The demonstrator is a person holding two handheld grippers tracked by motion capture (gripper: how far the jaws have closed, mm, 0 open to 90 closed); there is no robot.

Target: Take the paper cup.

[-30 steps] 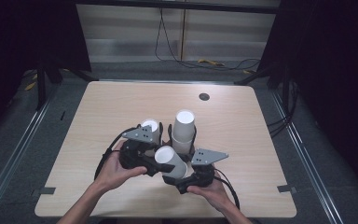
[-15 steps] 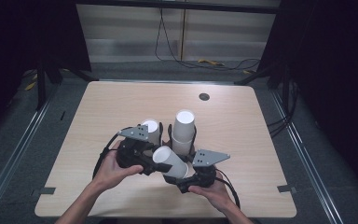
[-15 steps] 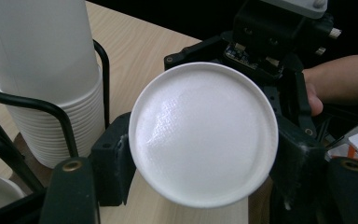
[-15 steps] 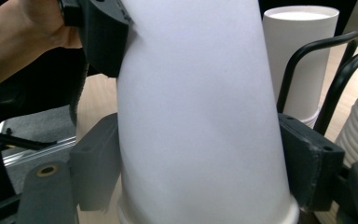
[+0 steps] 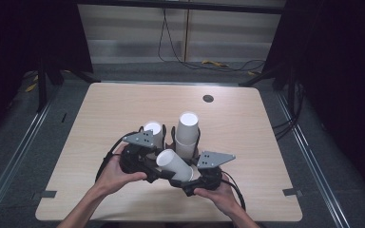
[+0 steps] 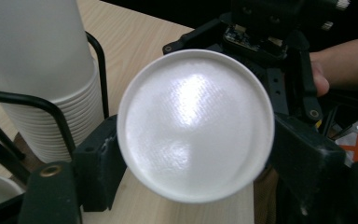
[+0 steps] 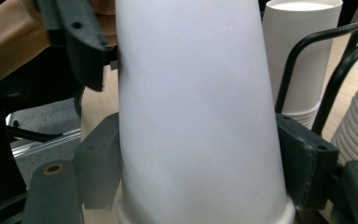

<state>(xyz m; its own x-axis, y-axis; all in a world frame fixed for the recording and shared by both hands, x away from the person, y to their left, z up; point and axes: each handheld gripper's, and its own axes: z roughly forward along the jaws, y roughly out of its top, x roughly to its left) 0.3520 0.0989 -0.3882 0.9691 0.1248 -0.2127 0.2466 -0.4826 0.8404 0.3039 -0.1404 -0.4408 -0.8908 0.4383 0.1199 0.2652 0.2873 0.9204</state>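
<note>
Counting what's showing on the table (image 5: 100,109) — one table, light wood.

- 2 grippers: left gripper (image 5: 145,159) and right gripper (image 5: 197,173), sitting lower centre of the high view, each gripping the same cup.
- 1 loose paper cup (image 5: 175,165), lying sideways between them.
- 2 cup stacks standing in a black wire rack (image 5: 175,135) — short stack (image 5: 153,130) and tall stack (image 5: 187,133), frame centre.
- 1 dark round spot (image 5: 208,98), showing upper right on the tabletop.

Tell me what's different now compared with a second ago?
Very little. The tilted white paper cup, gripped between both tongs, has slid slightly lower and to the right, toward the person, along with the left tongs and right tongs. The two white cup stacks in the black wire holder stayed put.
</note>
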